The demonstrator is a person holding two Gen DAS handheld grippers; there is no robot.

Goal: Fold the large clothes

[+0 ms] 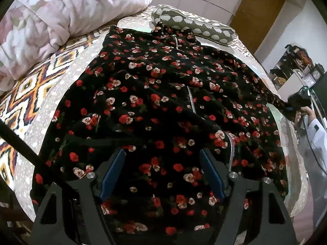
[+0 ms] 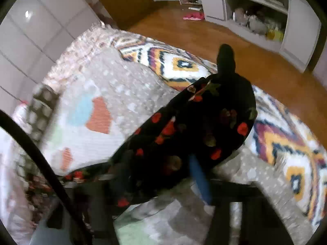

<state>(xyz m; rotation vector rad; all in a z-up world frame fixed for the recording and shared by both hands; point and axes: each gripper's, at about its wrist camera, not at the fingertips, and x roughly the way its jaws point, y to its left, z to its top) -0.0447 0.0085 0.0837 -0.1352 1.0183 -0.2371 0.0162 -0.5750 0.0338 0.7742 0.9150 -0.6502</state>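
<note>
A black dress with red and cream roses [image 1: 163, 94] lies spread across the bed, its silver zip facing up. My left gripper [image 1: 162, 153] hovers over the near hem, jaws open, blue pads [image 1: 113, 175] wide apart with nothing pinched. At the far right, my right gripper [image 1: 300, 102] holds the end of a sleeve pulled out sideways. In the blurred right wrist view that floral sleeve [image 2: 184, 126] drapes over my right gripper [image 2: 161, 163]. It hides one finger, and only one blue pad [image 2: 199, 179] shows.
A pink-and-white quilt [image 1: 51, 20] is bunched at the bed's far left, and a dotted grey pillow [image 1: 194, 26] lies beyond the dress collar. The patterned bedspread [image 1: 30, 85] covers the bed. A person's hand [image 1: 306, 114] grips the right tool. Wooden floor [image 2: 224, 40] and white shelves [image 2: 255, 10] lie past the bed.
</note>
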